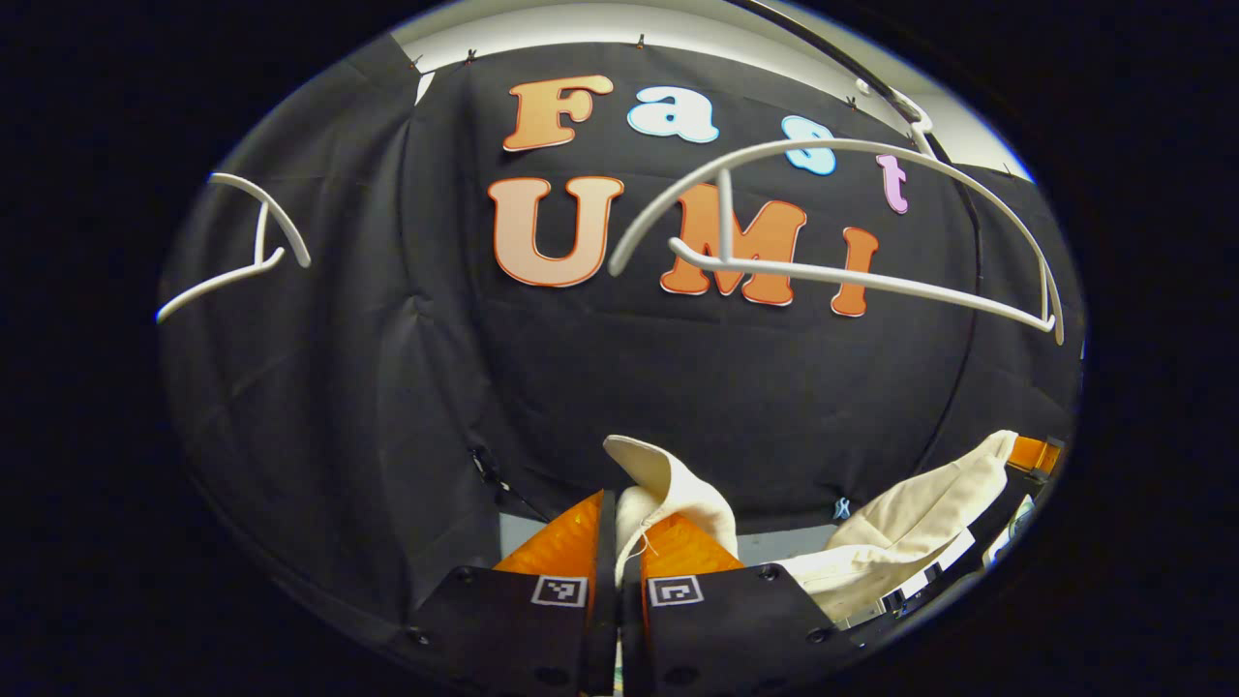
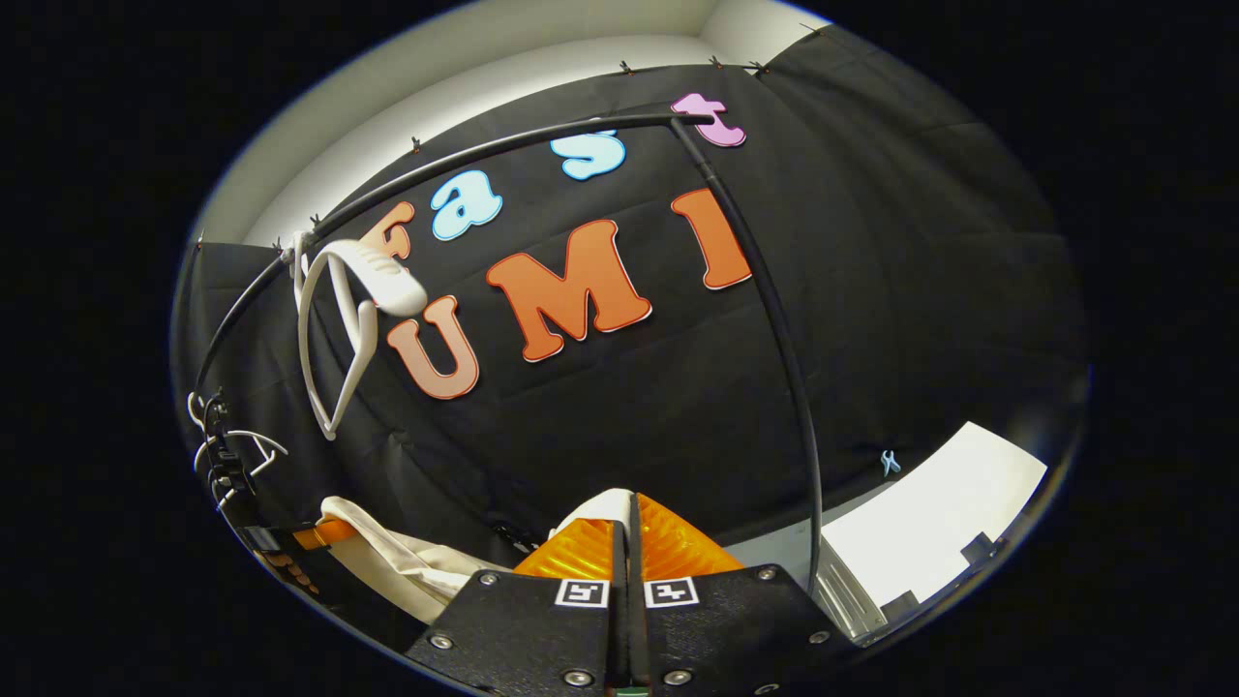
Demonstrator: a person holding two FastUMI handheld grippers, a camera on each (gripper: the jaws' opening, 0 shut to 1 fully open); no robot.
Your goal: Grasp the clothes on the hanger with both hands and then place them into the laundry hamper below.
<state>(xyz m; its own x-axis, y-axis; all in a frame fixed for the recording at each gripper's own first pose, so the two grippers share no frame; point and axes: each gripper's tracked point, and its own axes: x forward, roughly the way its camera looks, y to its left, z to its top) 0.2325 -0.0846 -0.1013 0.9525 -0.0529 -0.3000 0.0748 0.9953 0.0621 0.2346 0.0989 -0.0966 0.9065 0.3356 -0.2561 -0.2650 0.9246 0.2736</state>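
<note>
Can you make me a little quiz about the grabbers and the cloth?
1. True or false: the white hanger has the cloth draped over it.
2. What does the left gripper pinch?
A. the hanger
B. the cloth
C. the black rail
3. Fill in: in the right gripper view, the right gripper is shut on the ____.

Key: 1 false, the hanger is bare; 2 B; 3 cloth.
</note>
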